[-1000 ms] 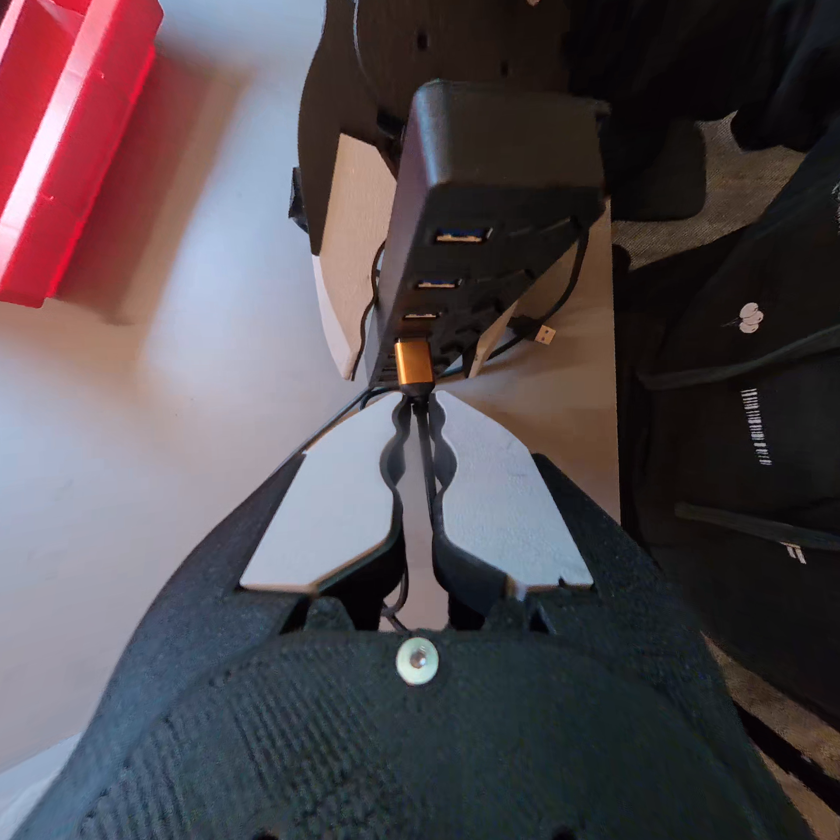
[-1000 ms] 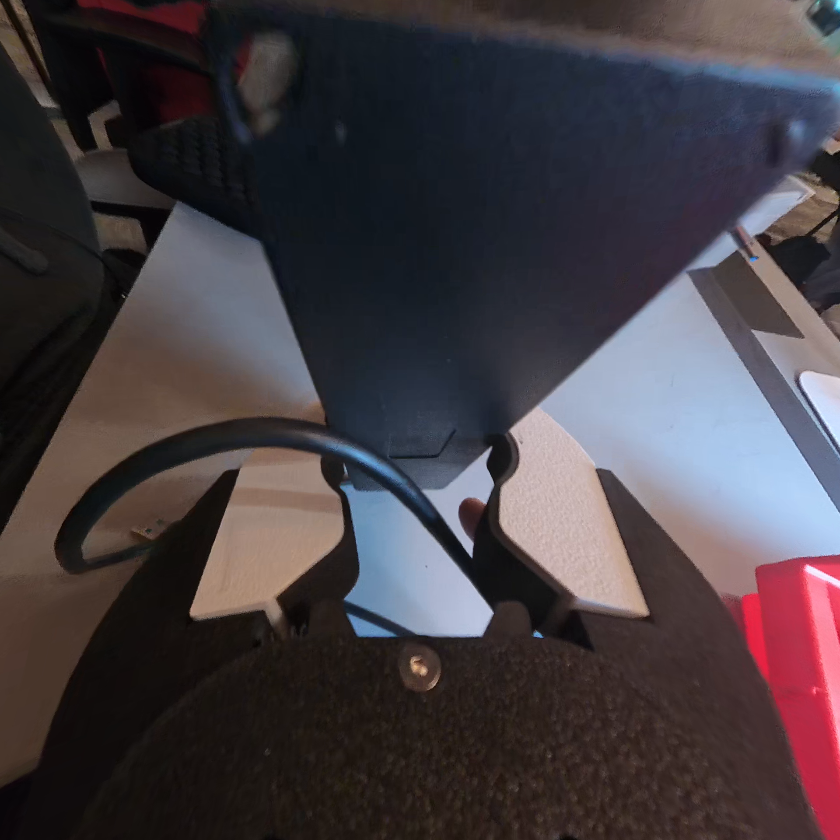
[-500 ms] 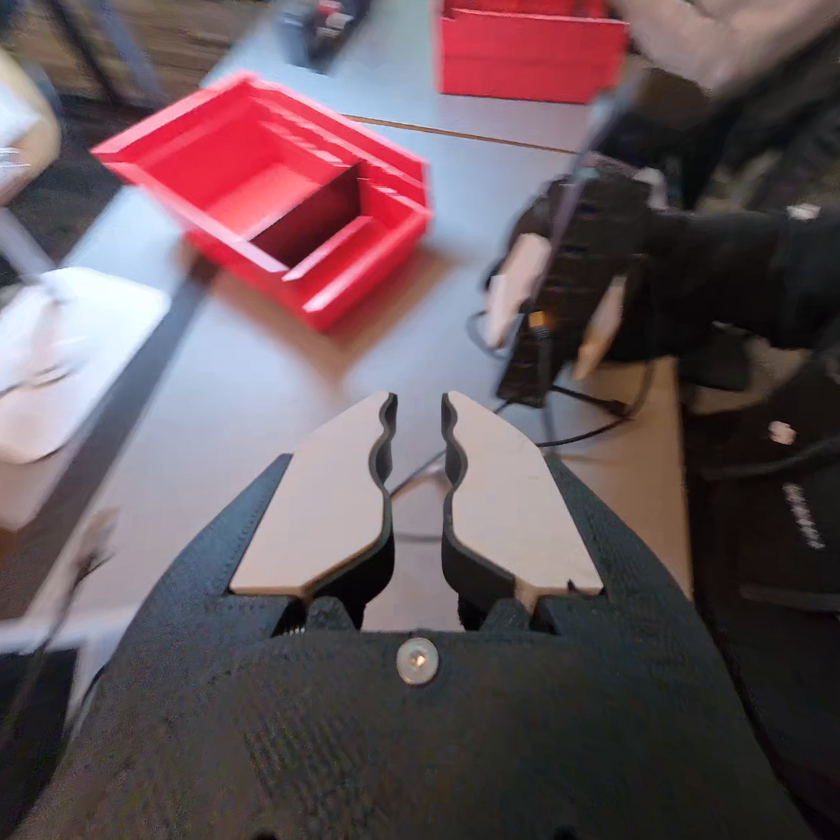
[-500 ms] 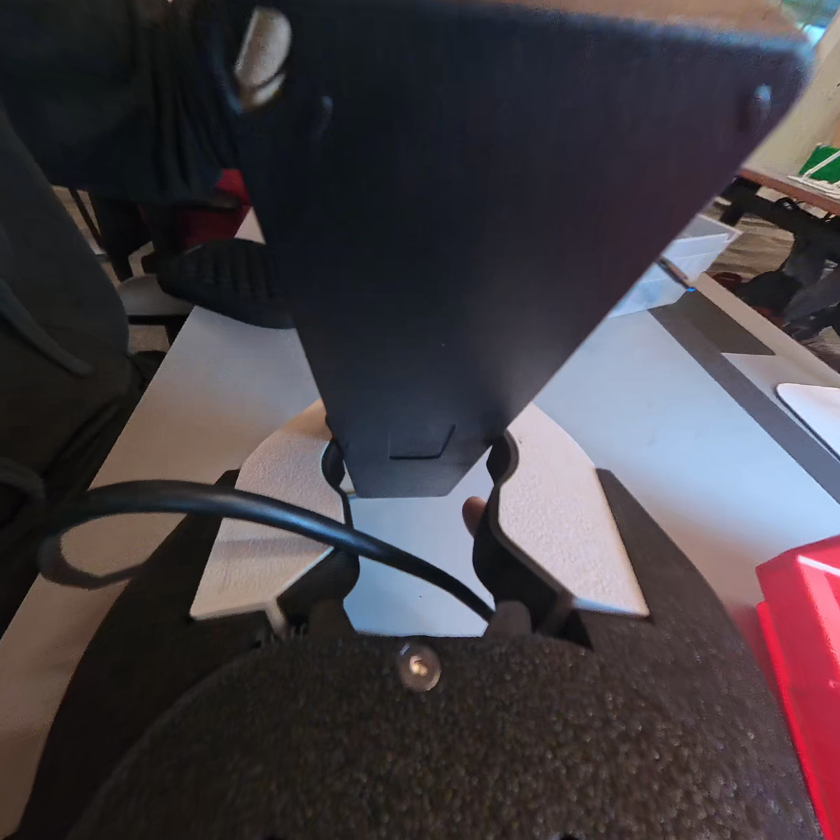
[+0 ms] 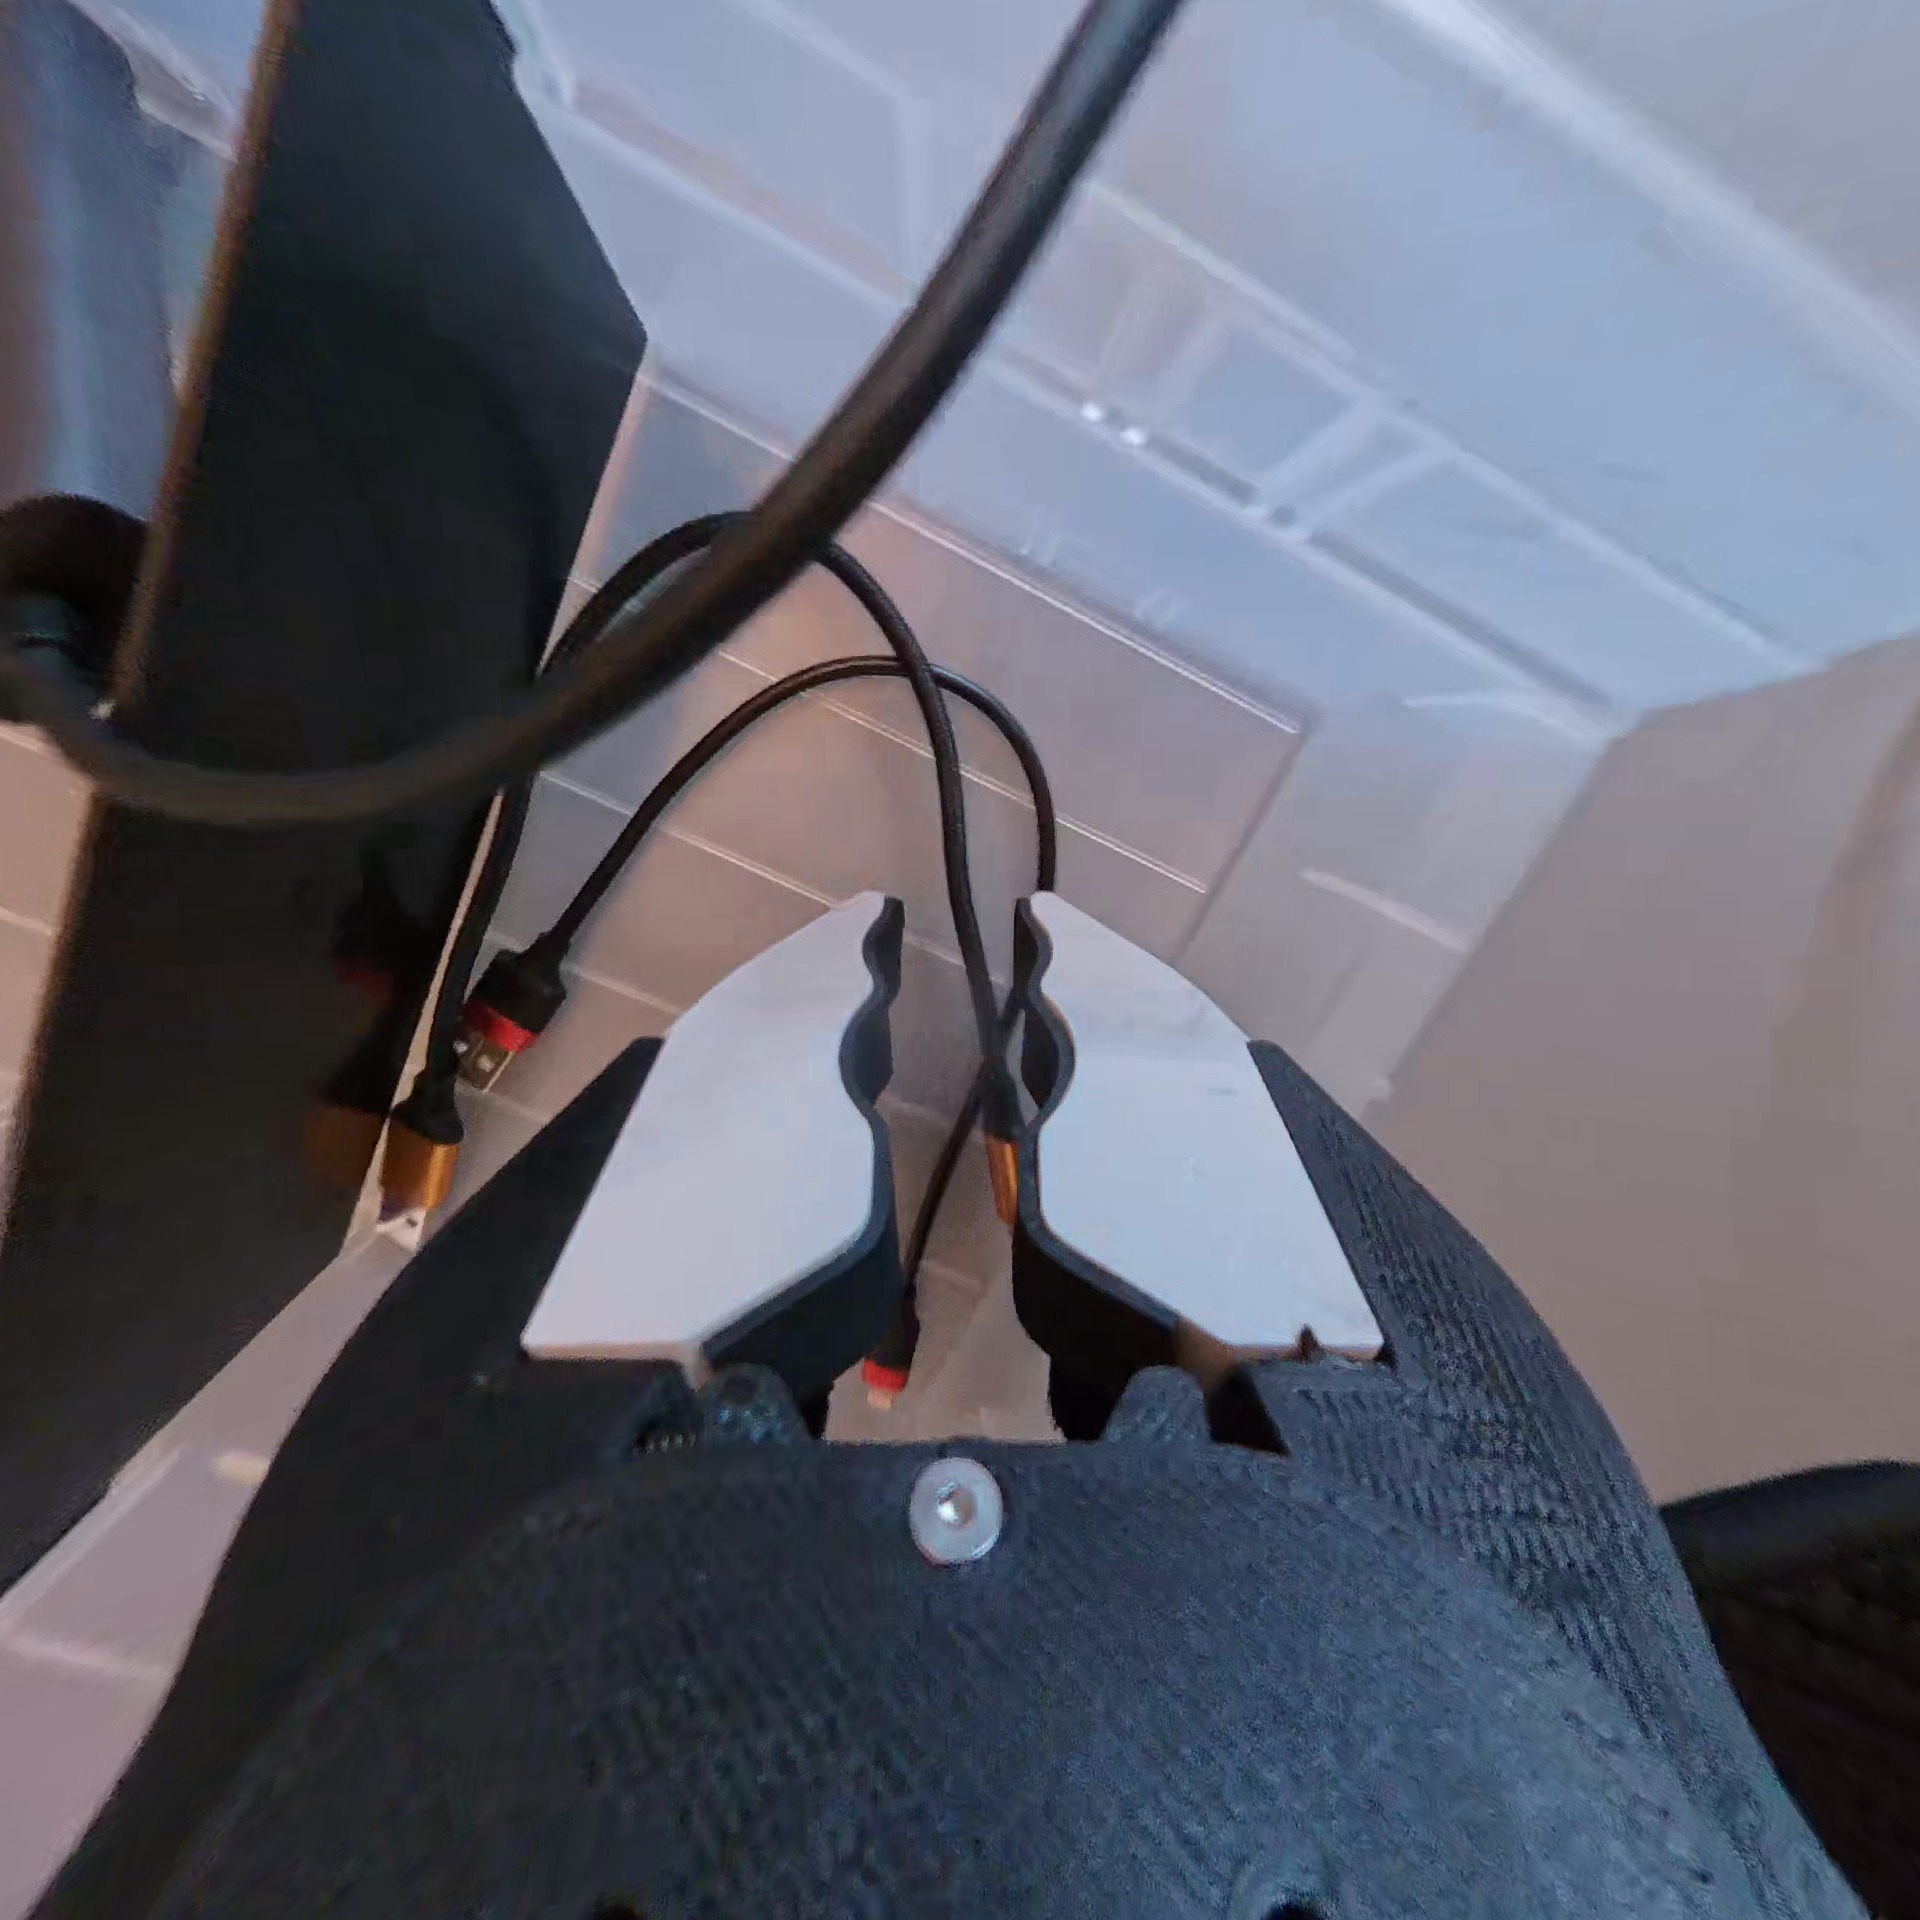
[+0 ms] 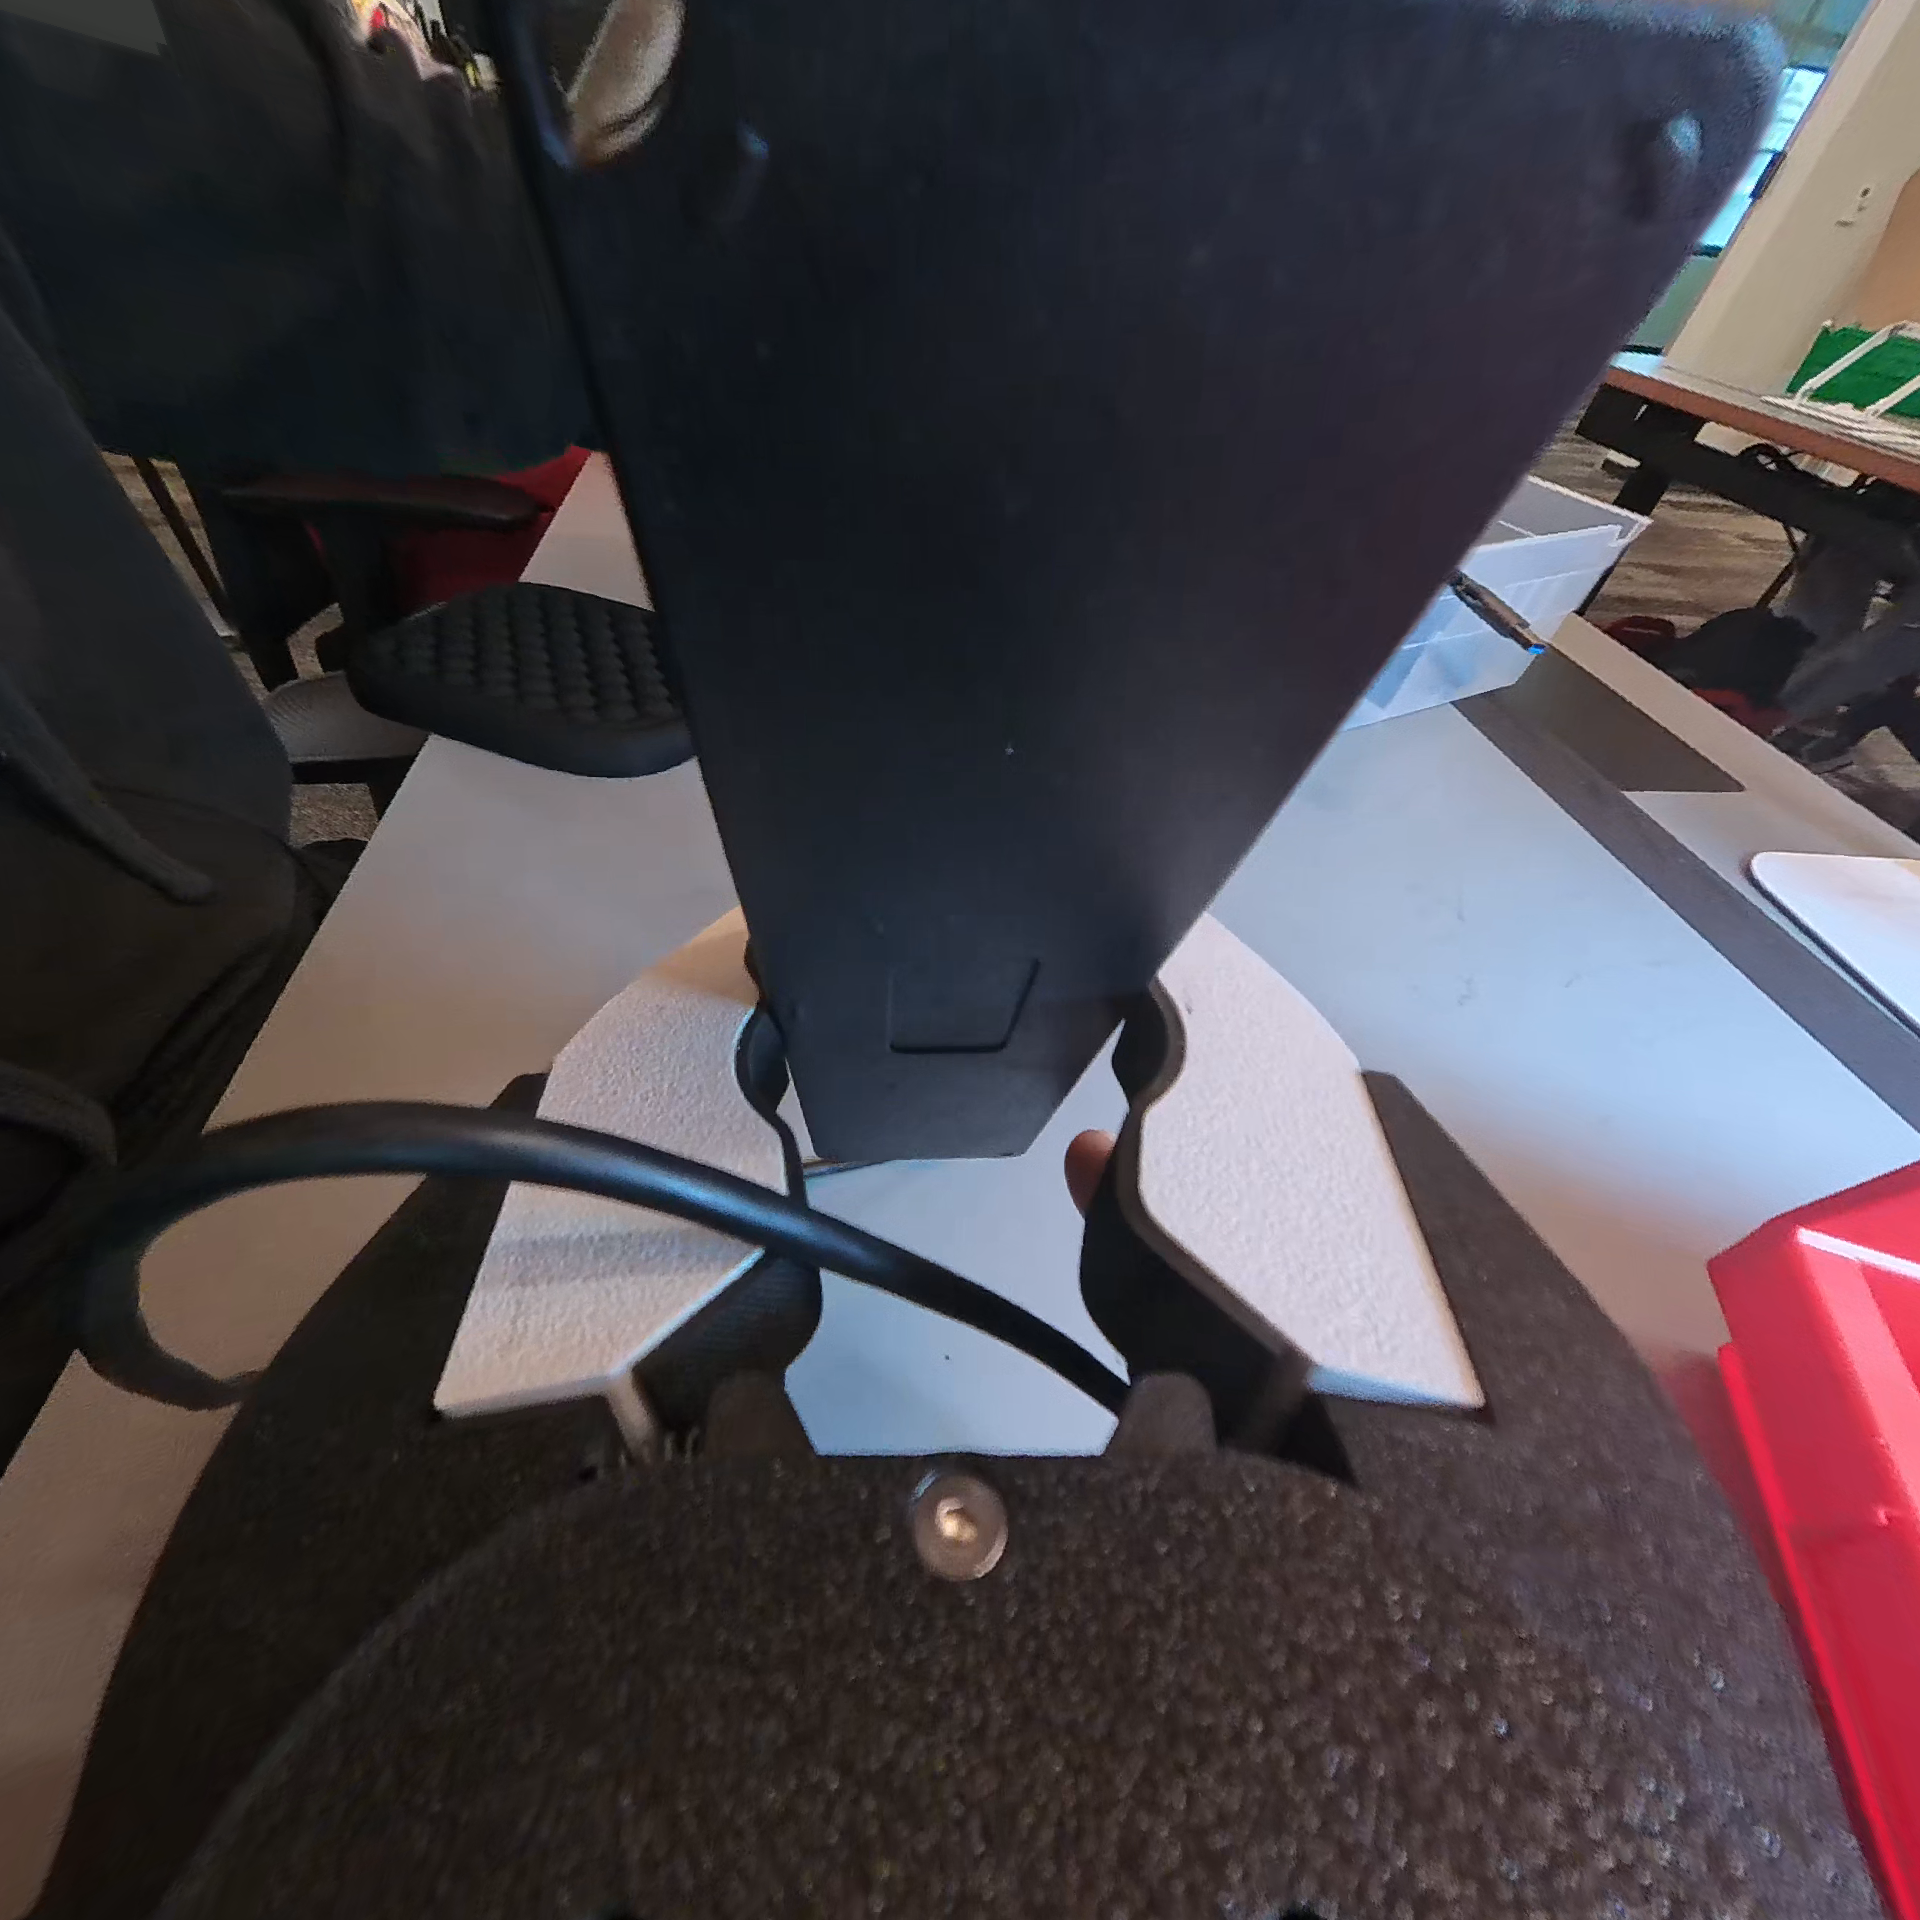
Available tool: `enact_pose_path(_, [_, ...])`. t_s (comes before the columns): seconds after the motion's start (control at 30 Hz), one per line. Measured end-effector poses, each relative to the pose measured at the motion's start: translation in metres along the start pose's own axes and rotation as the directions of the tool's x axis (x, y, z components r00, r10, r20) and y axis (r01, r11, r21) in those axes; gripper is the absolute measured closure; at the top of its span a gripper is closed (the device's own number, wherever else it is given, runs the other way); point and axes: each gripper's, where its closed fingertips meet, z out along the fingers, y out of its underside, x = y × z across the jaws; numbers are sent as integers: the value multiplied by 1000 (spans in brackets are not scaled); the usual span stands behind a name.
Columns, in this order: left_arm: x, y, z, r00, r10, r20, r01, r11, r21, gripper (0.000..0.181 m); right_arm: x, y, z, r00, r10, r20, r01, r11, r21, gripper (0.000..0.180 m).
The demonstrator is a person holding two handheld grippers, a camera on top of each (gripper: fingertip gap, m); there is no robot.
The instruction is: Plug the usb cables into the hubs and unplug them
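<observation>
My right gripper (image 6: 956, 1039) is shut on the narrow end of a black USB hub (image 6: 1091, 468), held up above the white table (image 6: 1455, 956). The hub's thick black cable (image 6: 520, 1143) loops across the left finger. In the left wrist view the hub (image 5: 343, 520) stands at the left, with an orange USB plug (image 5: 421, 1169) and a red-and-black plug (image 5: 509, 1023) hanging loose beside it. My left gripper (image 5: 956, 920) is slightly open. Two thin cables hang through its gap, ending in a small orange connector (image 5: 1001, 1164) and a small red connector (image 5: 883, 1371).
A red bin (image 6: 1829, 1403) sits on the table at the right. A clear plastic box (image 6: 1507, 613) and a white pad (image 6: 1849, 904) lie farther back. A chair armrest (image 6: 520, 665) and a person's dark clothing (image 6: 125, 727) are at the left. Ceiling panels (image 5: 1351, 416) fill the left wrist view. There is about 40 cm between the tips of the two grippers. The left tips stand about 6 cm off the small orange connector (image 5: 1001, 1164). The red-and-black plug (image 5: 509, 1023) is about 7 cm from my left fingertips and 45 cm from my right.
My left gripper let go of the orange plug's cable at the hub, pulled back, then tilted upward under the hub. The cables now hang between its fingers. The right gripper kept its hold on the hub.
</observation>
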Motion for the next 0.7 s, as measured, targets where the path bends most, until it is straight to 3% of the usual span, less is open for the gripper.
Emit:
enact_pose_path(0.23, [-4,-5,8,1000,16,14,-16,1000,12,174,5,0,-4,1000,5,-20,-5,1000,5,117])
enact_pose_path(0.47, [53,-25,-126,987,41,-154,15,937,350,177,5,-6,-8,1000,-9,-24,9,1000,22,117])
enact_pose_path(0.6, [132,-28,-199,922,202,-331,25,821,571,177,5,-9,-8,999,-10,-32,11,999,34,117])
enact_pose_path(0.7, [187,-24,-225,843,309,-441,93,723,685,177,9,-12,-10,999,1,-48,1,999,50,117])
